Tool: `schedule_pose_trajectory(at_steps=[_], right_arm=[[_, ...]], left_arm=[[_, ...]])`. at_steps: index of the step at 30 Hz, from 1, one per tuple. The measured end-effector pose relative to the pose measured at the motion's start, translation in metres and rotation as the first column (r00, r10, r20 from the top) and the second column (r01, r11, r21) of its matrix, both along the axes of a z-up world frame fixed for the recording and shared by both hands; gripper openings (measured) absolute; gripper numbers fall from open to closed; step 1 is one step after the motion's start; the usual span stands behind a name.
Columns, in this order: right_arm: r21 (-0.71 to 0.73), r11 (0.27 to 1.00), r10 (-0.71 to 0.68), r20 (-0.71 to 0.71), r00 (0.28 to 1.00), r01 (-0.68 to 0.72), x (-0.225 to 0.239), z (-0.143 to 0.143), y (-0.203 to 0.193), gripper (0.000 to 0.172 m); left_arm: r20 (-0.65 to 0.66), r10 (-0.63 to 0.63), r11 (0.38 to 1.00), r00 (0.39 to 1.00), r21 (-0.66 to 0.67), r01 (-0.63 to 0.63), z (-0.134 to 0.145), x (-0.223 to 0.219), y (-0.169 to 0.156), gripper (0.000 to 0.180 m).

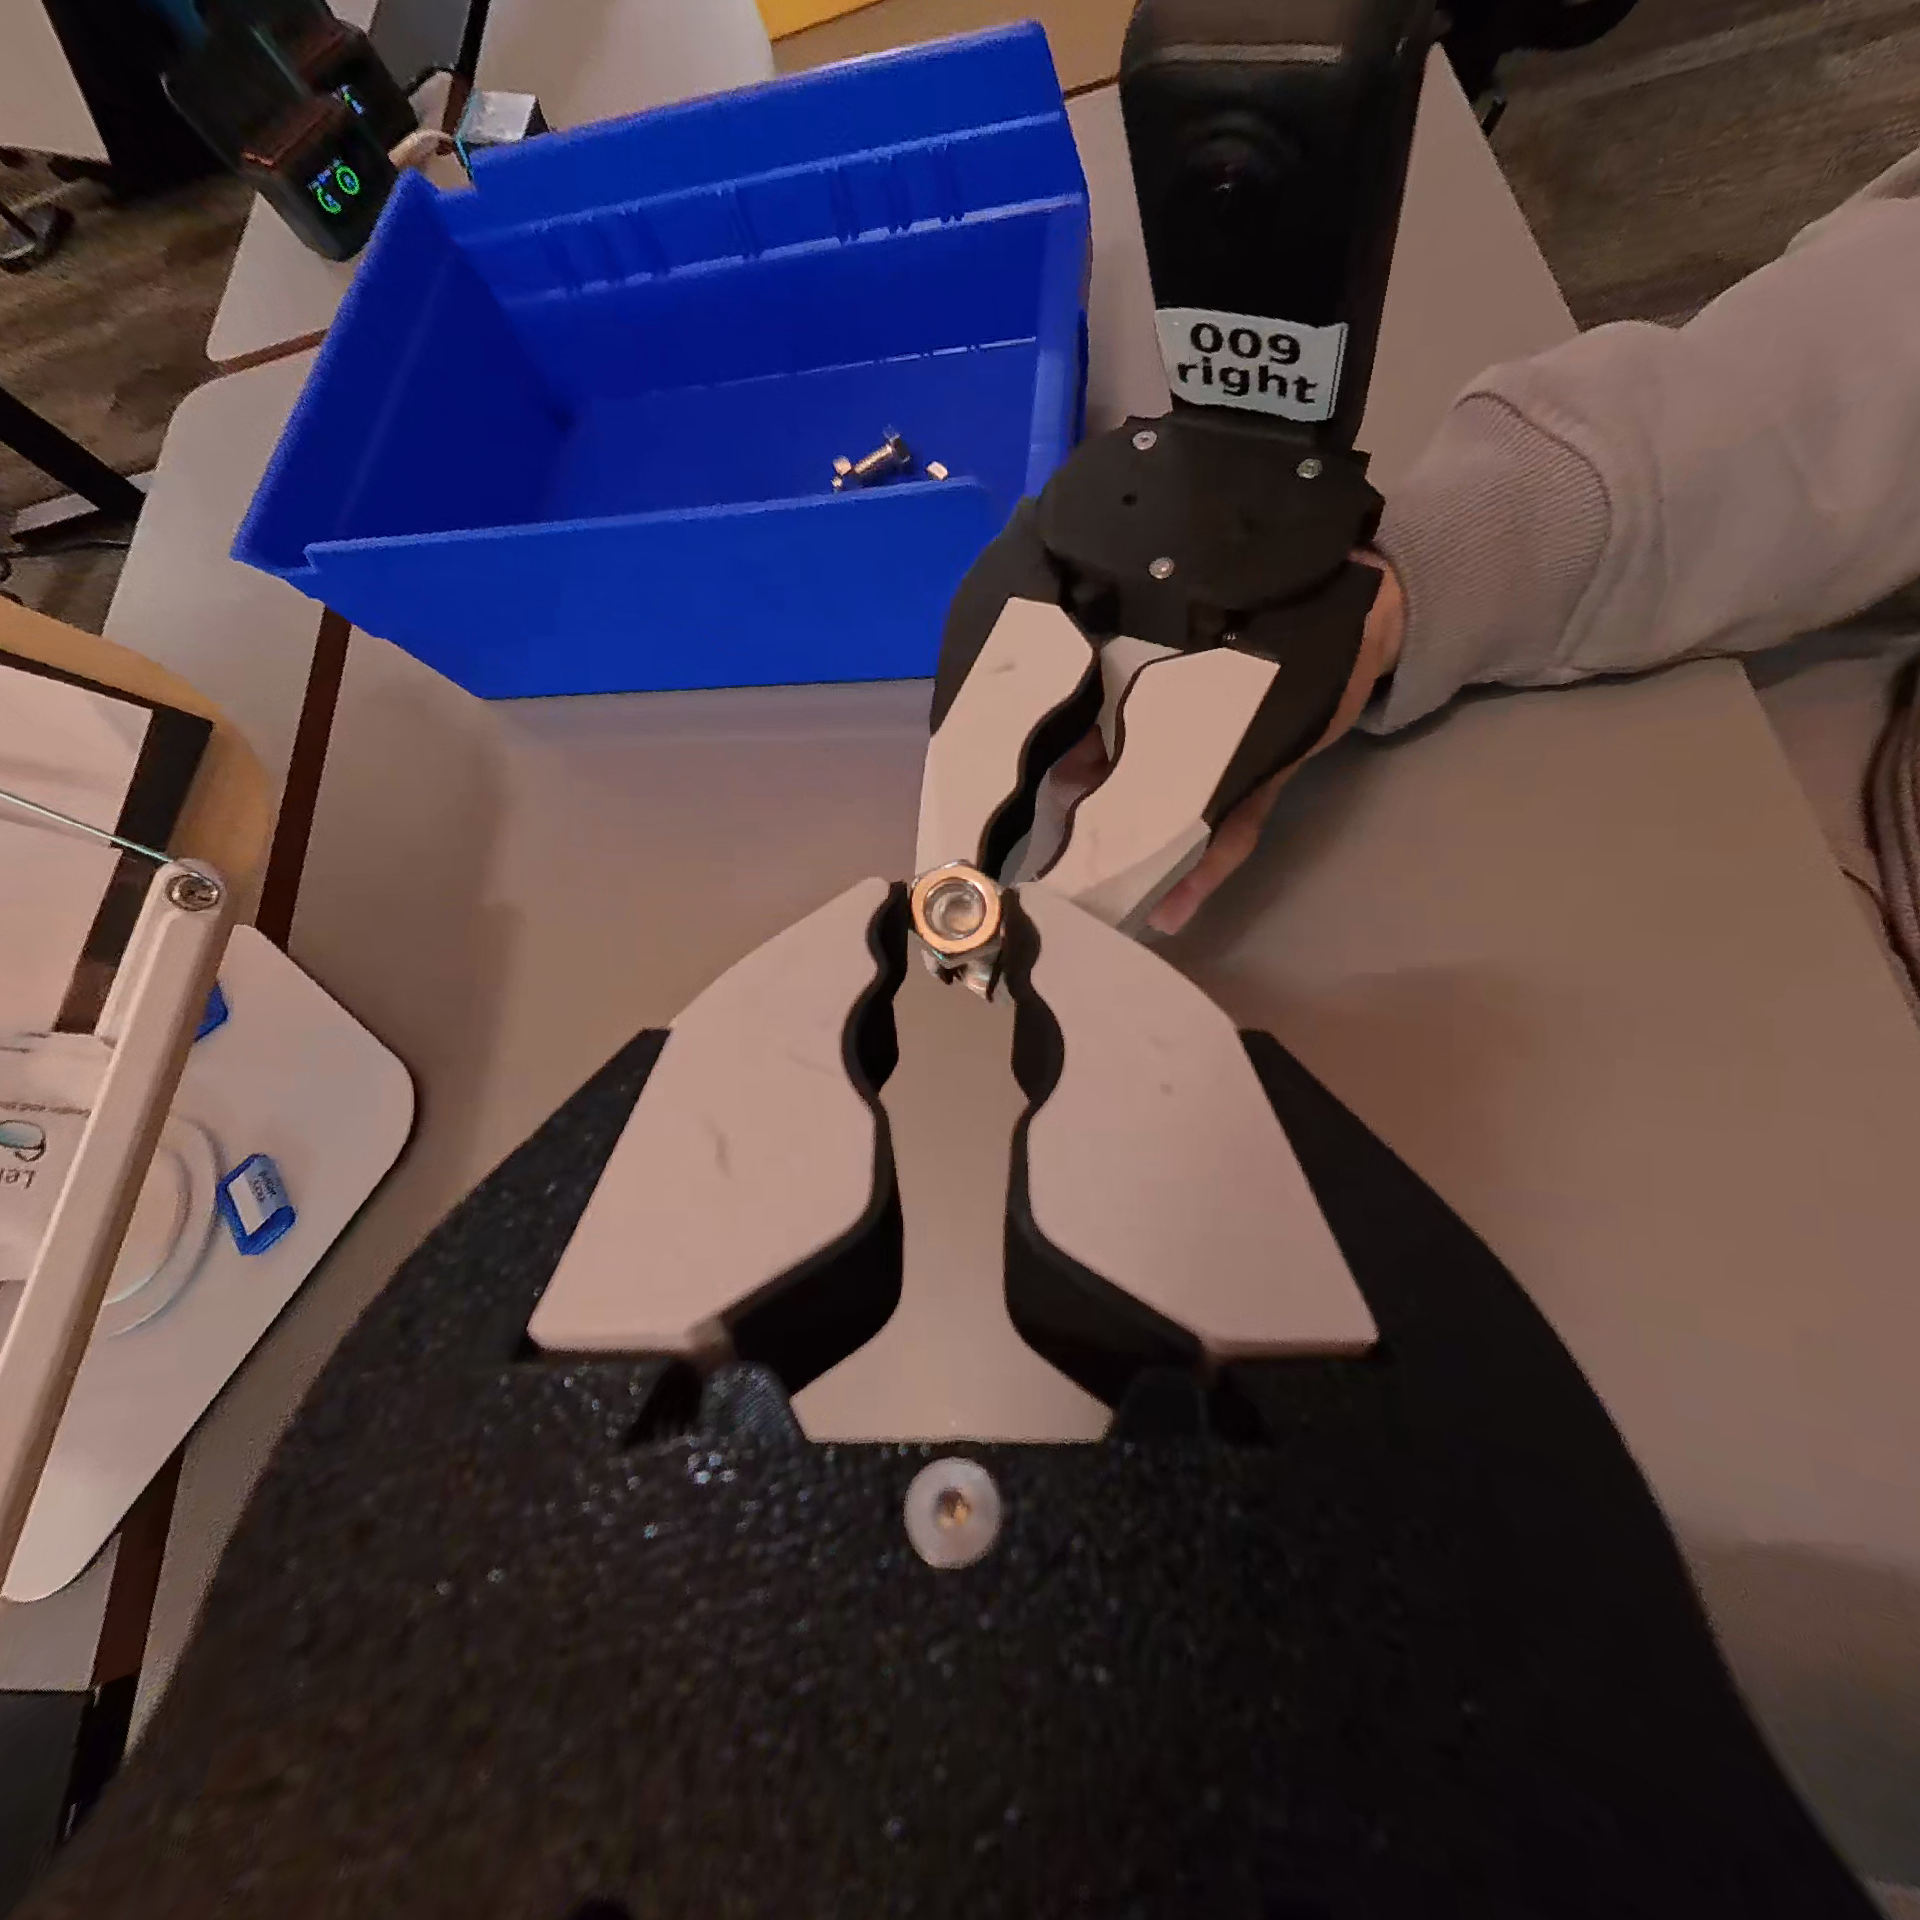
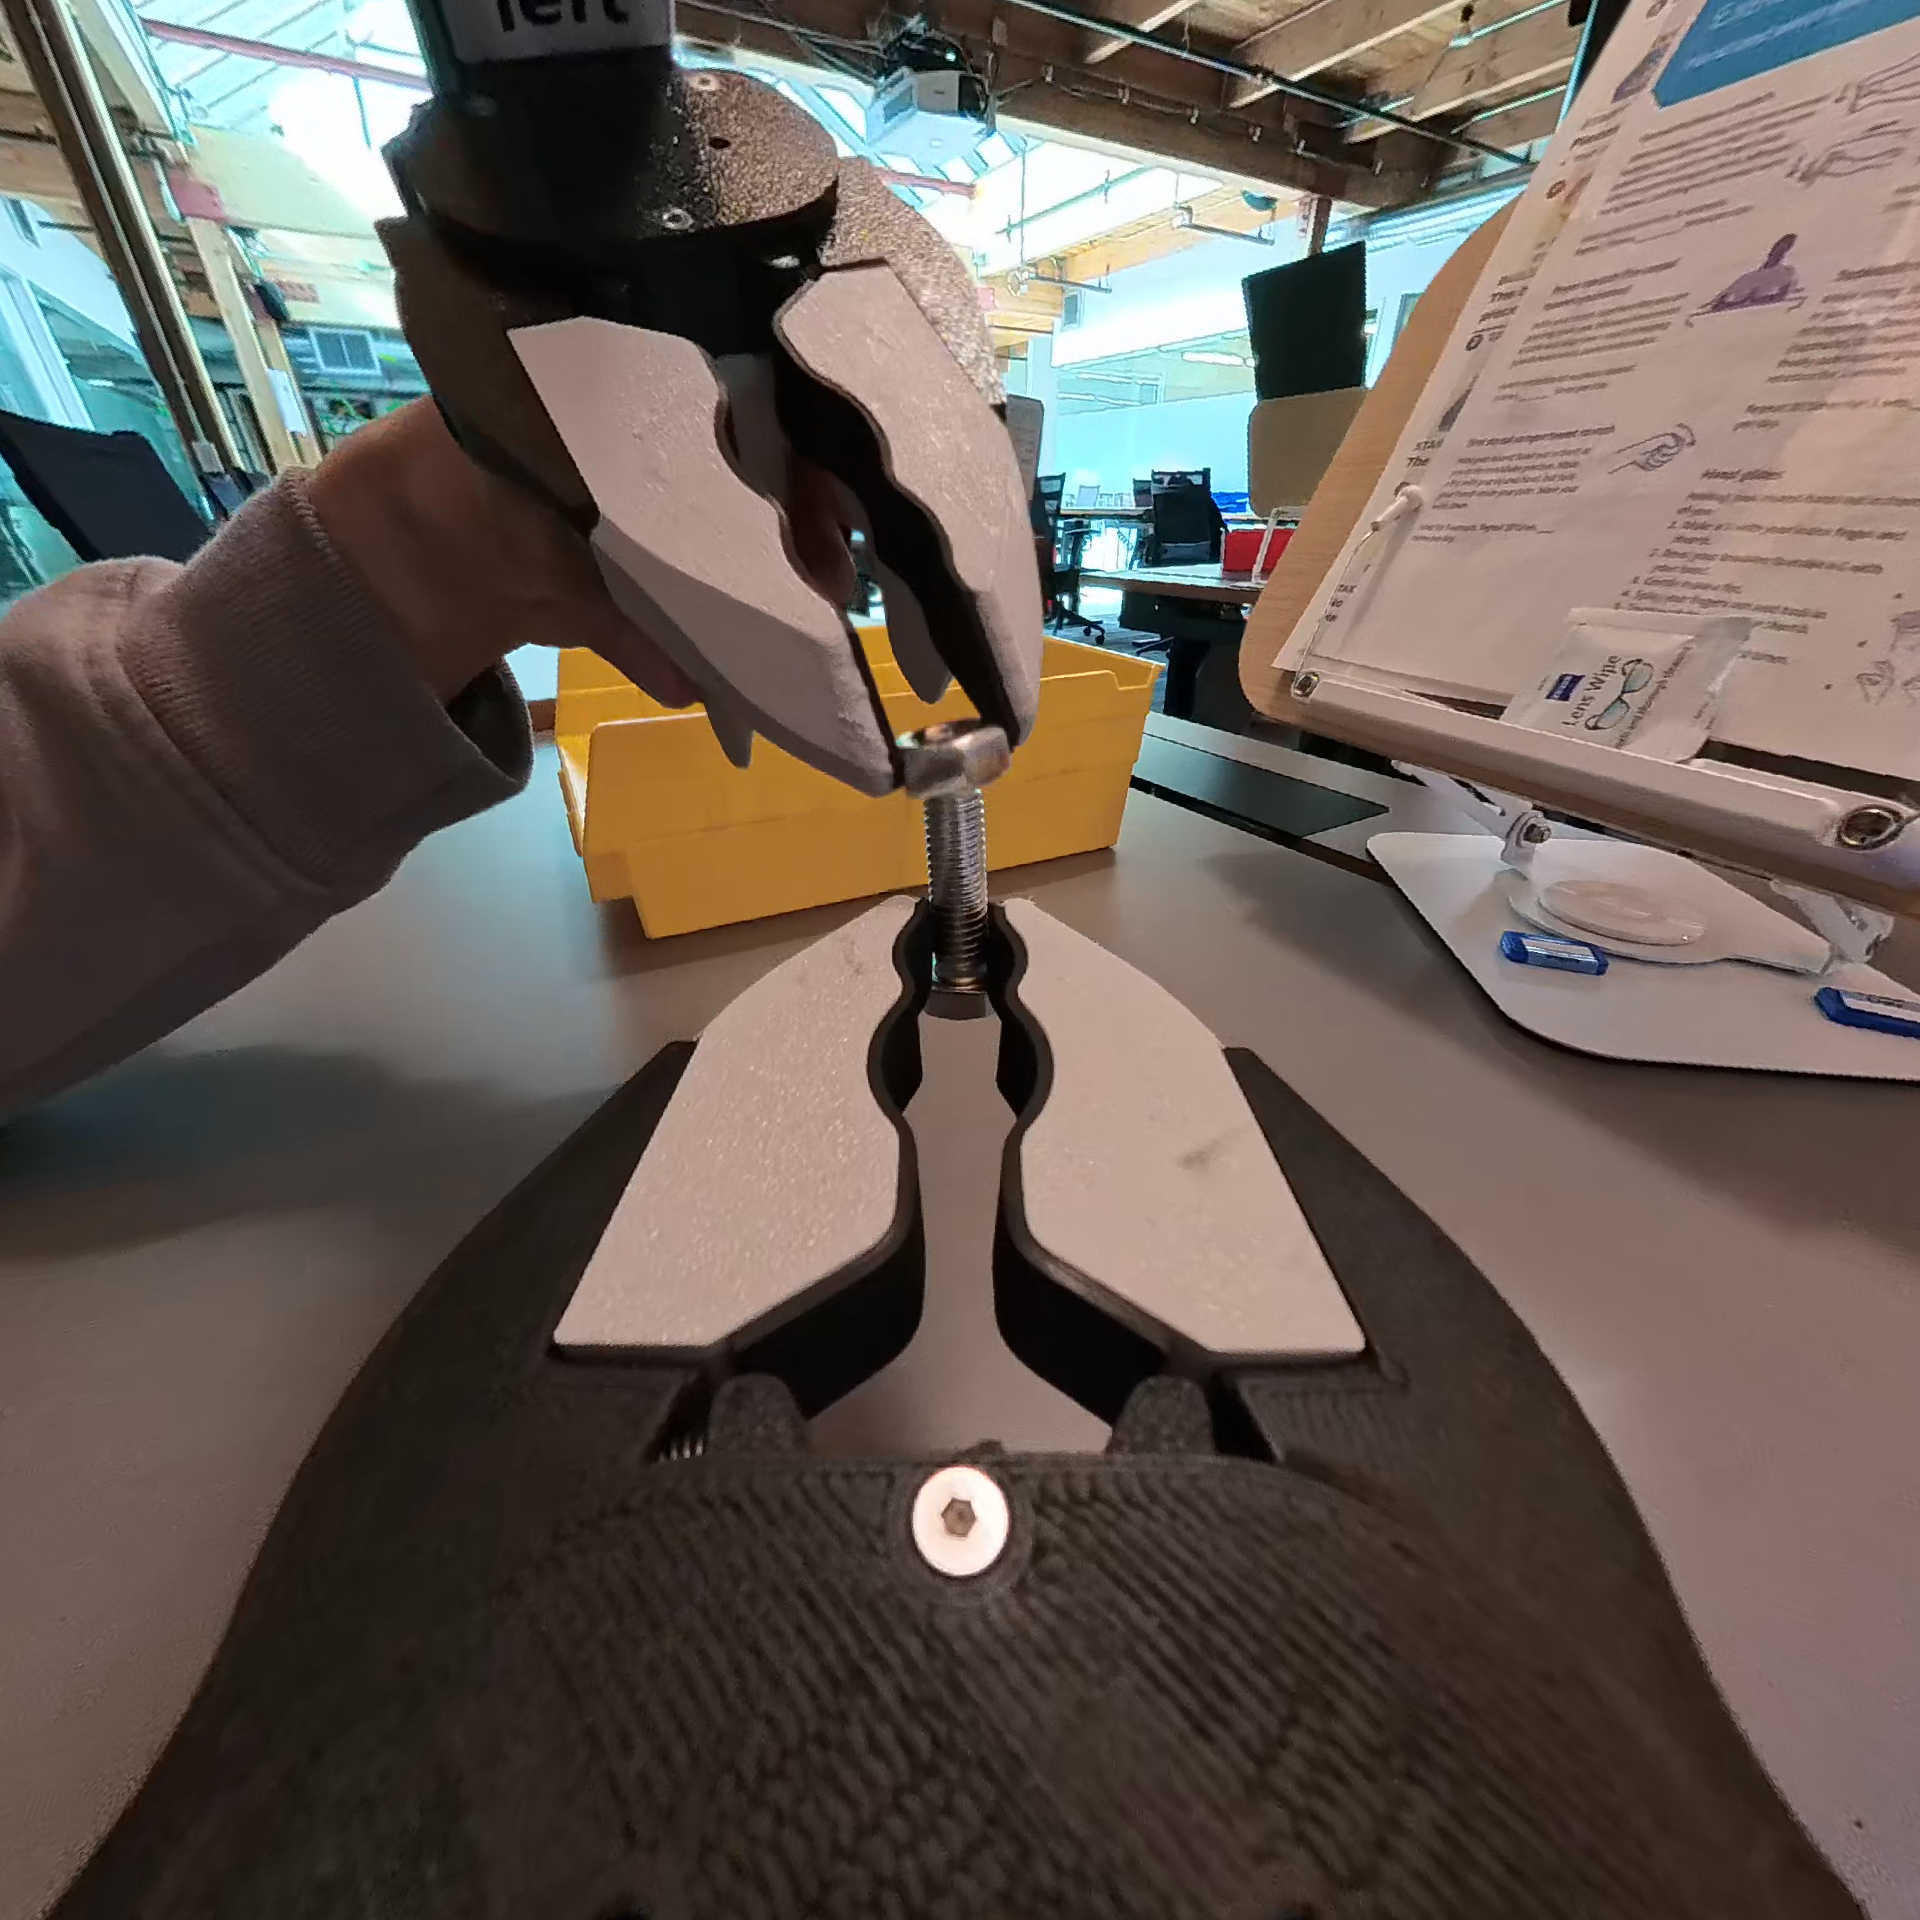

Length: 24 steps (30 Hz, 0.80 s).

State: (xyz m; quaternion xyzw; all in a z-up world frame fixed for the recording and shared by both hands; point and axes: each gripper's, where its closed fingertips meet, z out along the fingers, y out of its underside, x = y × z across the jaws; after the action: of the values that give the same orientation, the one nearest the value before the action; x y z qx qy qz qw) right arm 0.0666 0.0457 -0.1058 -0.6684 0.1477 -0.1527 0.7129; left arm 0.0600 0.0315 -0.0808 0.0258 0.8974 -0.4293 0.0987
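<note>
My right gripper (image 2: 958, 935) is shut on the threaded shaft of a silver bolt (image 2: 956, 862) and holds it upright above the grey table (image 2: 312, 1039), with the bolt's head low between the fingers. My left gripper (image 1: 956, 914) comes from above and is shut on a silver hex nut (image 1: 956, 916) that sits on the bolt's top end. In the right wrist view the nut (image 2: 954, 753) shows pinched between the left gripper's fingertips (image 2: 831, 717). In the left wrist view the right gripper (image 1: 1003, 883) reaches in just beyond the nut, and part of the bolt (image 1: 971, 977) shows below it.
A blue bin (image 1: 665, 582) with a few bolts (image 1: 878, 468) stands behind the grippers. A yellow bin (image 2: 779, 831) stands on the far side in the right wrist view. A document stand (image 2: 1662, 416) with a white base and small blue cards (image 2: 1553, 951) is to the side. A person's sleeve (image 1: 1610, 520) holds the right gripper. My left and right fingertips are right by each other.
</note>
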Motion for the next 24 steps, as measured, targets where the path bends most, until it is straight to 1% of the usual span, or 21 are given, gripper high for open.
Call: schedule_pose_trajectory(at_steps=[6, 10, 15, 19, 24], right_arm=[[-0.032, 0.999, -0.012, 0.024, 1.000, 0.013, 0.000, -0.002, 0.001, 0.009], [-0.081, 0.996, -0.022, 0.055, 0.998, 0.027, 0.000, -0.006, 0.003, 0.009], [-0.041, 0.998, 0.048, 0.031, 0.998, -0.047, -0.008, -0.003, 0.006, 0.009], [-0.039, 0.997, 0.072, 0.025, 0.997, -0.071, -0.011, -0.003, 0.008, 0.009], [-0.038, 0.997, 0.070, 0.020, 0.997, -0.069, -0.010, -0.003, 0.007, 0.009]], left_arm=[[-0.027, 0.004, 1.000, 1.000, 0.024, -0.003, -0.005, -0.002, 0.000, 0.017], [-0.070, 0.011, 0.999, 0.997, 0.036, -0.009, -0.009, -0.002, 0.003, 0.017], [-0.134, -0.038, 0.999, 0.990, -0.018, 0.036, -0.006, -0.009, 0.006, 0.017], [-0.139, -0.057, 0.998, 0.989, -0.024, 0.054, -0.007, -0.011, 0.007, 0.017], [-0.109, -0.043, 0.999, 0.993, 0.002, 0.043, -0.007, -0.010, 0.007, 0.017]])
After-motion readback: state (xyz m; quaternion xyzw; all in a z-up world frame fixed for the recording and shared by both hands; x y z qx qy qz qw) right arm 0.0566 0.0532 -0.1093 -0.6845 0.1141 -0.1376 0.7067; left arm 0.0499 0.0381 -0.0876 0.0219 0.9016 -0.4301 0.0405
